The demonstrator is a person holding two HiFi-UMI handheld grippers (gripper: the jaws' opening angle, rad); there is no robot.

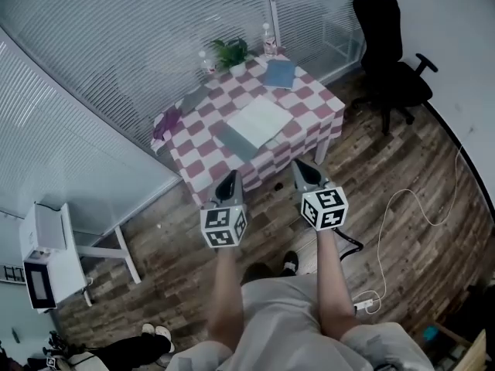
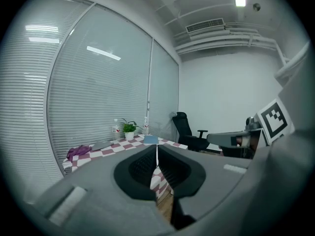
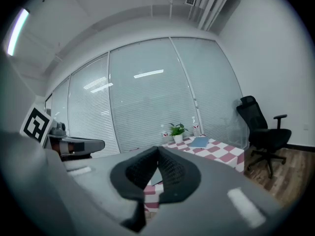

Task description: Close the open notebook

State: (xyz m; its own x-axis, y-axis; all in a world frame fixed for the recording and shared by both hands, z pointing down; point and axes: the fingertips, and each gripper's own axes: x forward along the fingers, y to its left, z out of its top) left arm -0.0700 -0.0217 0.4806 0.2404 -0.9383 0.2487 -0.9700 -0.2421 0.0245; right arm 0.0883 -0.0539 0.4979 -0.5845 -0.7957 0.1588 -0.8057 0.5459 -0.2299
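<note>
At far left in the head view, a white machine [image 1: 42, 246] is cut by the frame edge and too small to identify. Right of it, the checked table [image 1: 313, 105] stands against the blinds, with a purple cloth [image 1: 165, 120] on its left corner and a flat grey thing [image 1: 193, 99] beside it that cannot be made out. The notebook [image 1: 259, 120] lies open mid-table, white pages up, its writing unreadable; both gripper views hide it behind their jaws. A plant [image 1: 230, 52], a bottle [image 1: 269, 41] and a blue book [image 1: 280, 73] sit on the far side. Near the table's near edge, well apart from the notebook, the left gripper [image 1: 228, 178] has its jaws drawn together to a hairline with nothing between them. The right gripper [image 1: 302, 167] beside it is fully closed and also empty. Both hands are hidden behind the marker cubes. Farther right stands a black chair [image 1: 390, 60], and a white cable [image 1: 402, 215] trails on the floor.
</note>
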